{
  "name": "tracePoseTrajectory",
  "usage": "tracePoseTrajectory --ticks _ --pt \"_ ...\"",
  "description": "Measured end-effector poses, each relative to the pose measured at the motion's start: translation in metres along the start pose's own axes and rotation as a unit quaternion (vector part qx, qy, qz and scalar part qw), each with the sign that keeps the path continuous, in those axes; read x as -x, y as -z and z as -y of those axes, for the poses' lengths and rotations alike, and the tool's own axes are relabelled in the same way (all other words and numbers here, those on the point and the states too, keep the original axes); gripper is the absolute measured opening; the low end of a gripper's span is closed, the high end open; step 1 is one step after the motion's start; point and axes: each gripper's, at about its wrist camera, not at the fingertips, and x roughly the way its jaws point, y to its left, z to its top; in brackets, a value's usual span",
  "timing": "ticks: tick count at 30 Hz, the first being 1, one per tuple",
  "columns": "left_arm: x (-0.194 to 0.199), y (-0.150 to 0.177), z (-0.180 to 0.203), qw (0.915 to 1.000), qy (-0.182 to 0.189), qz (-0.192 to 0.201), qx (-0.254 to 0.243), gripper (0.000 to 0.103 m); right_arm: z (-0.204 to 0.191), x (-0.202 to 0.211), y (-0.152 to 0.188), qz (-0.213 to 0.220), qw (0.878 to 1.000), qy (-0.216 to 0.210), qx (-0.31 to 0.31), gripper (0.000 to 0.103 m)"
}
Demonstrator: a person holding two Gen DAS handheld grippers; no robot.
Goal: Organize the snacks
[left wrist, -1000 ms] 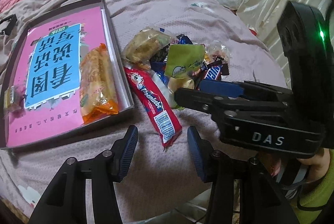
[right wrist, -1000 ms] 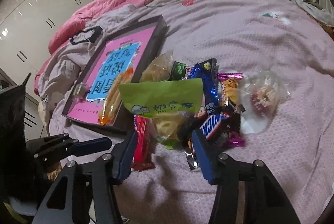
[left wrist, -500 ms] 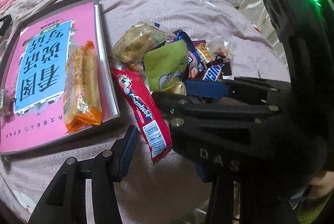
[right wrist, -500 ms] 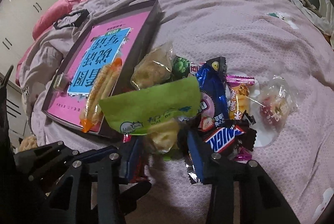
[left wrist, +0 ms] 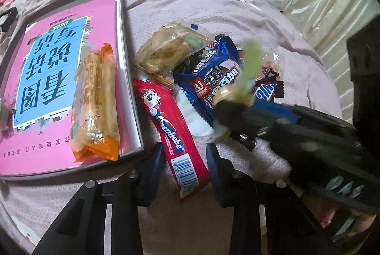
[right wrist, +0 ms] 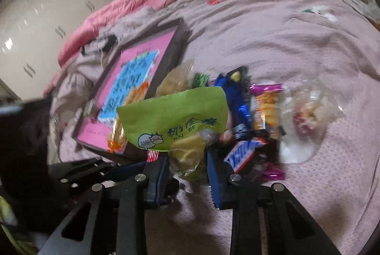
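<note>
My right gripper [right wrist: 187, 174] is shut on a green snack packet [right wrist: 173, 119] and holds it above the pile; the packet shows blurred in the left wrist view [left wrist: 249, 69]. My left gripper [left wrist: 185, 164] is open around the near end of a red wafer bar [left wrist: 171, 126] on the bed. The pile holds a blue cookie pack [left wrist: 213, 79], a clear pastry pack [left wrist: 168, 53] and a Snickers bar [right wrist: 244, 152]. A shallow box [left wrist: 129, 93] with a pink book lies to the left and holds an orange cracker pack [left wrist: 95, 103].
The pink bedspread [left wrist: 190, 5] carries everything. A clear candy bag [right wrist: 306, 122] lies right of the pile. Pink bedding and a cable sit at the far left, folded clothes at the back, a curtain at the right.
My left gripper has come forward and now straddles the red wafer bar. My right gripper has lifted the green packet and swung it; the view is blurred with motion.
</note>
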Motion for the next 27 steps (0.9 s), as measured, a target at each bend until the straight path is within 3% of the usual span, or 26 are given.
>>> tracePoseTrajectory --ticks 11,27 --pt "-0.016 -0.012 0.006 0.9996 -0.022 -0.015 0.008 0.026 0.009 0.032 -0.007 0.076 0.997 -0.021 -0.020 0.031" --pt "0.006 -0.009 0.017 0.9999 0.010 -0.011 -0.007 0.023 0.010 0.039 -0.002 0.092 0.996 -0.014 -0.017 0.031"
